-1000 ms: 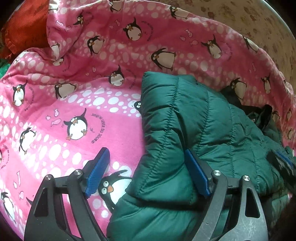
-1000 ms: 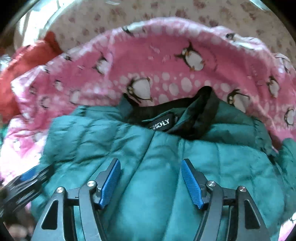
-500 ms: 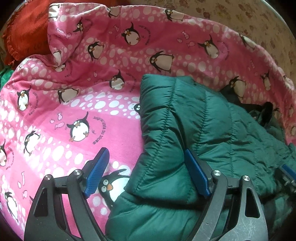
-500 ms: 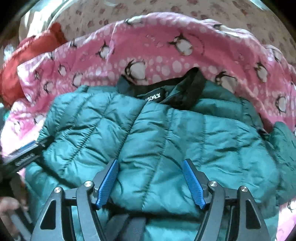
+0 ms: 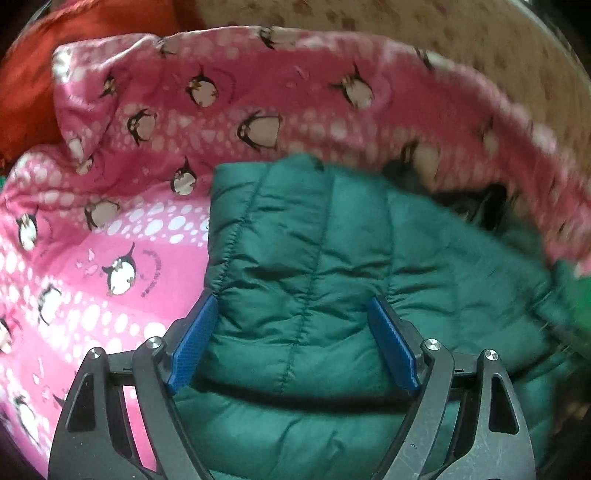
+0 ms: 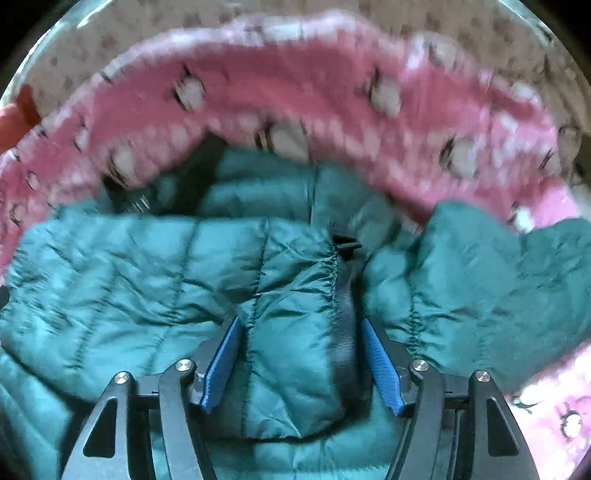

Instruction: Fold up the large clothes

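The green puffy jacket (image 5: 332,280) lies on a pink blanket (image 5: 110,229) with little penguins on it. In the left wrist view, the left gripper (image 5: 291,332) has its two blue fingers (image 5: 192,343) wide apart, with a folded part of the jacket bulging up between them. The left finger sits right at the jacket's stitched edge, next to the pink blanket. I cannot tell if the fingers press on the cloth. A red cloth (image 5: 33,74) shows in the top left corner, and a tan spotted cover (image 5: 406,33) lies past the blanket. In the right wrist view, the jacket (image 6: 147,288) fills the lower part, and the right gripper (image 6: 301,354) has its blue fingers (image 6: 382,365) apart too. A fold of the jacket with a dark strip (image 6: 343,332) along its edge sits between them. The pink blanket (image 6: 332,103) curves around behind, and it looks blurry there.
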`<action>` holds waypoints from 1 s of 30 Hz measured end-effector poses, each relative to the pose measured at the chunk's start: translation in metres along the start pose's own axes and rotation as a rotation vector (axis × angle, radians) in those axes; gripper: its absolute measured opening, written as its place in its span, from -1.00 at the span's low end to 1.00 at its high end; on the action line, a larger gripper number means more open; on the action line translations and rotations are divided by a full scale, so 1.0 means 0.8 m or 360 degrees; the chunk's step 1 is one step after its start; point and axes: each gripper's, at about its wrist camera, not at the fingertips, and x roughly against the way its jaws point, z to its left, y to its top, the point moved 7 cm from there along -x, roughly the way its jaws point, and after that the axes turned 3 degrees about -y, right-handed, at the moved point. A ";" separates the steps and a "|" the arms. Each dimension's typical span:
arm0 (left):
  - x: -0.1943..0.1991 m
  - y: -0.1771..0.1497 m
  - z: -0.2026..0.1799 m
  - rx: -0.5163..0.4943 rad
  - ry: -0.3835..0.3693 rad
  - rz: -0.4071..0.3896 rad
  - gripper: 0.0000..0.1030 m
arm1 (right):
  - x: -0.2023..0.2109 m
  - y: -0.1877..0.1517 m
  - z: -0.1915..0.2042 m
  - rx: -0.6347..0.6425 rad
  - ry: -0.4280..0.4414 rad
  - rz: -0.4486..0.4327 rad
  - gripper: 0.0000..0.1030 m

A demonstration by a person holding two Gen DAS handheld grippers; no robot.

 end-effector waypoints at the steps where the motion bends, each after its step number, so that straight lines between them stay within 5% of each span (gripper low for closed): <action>1: 0.000 -0.002 -0.002 -0.0019 0.0018 -0.0014 0.63 | 0.000 0.001 -0.001 -0.0014 0.0013 -0.0001 0.25; 11: -0.002 -0.004 -0.002 -0.0052 0.0059 -0.0030 0.65 | 0.099 0.004 0.001 0.0035 0.0078 -0.0249 0.25; 20: -0.003 -0.005 -0.004 -0.0043 0.0066 -0.0046 0.70 | 0.033 -0.028 0.060 0.0209 0.0105 -0.0065 0.25; 30: 0.021 -0.012 -0.007 -0.0047 0.0030 -0.0062 0.69 | 0.087 -0.038 0.034 0.0126 0.0167 -0.0109 0.25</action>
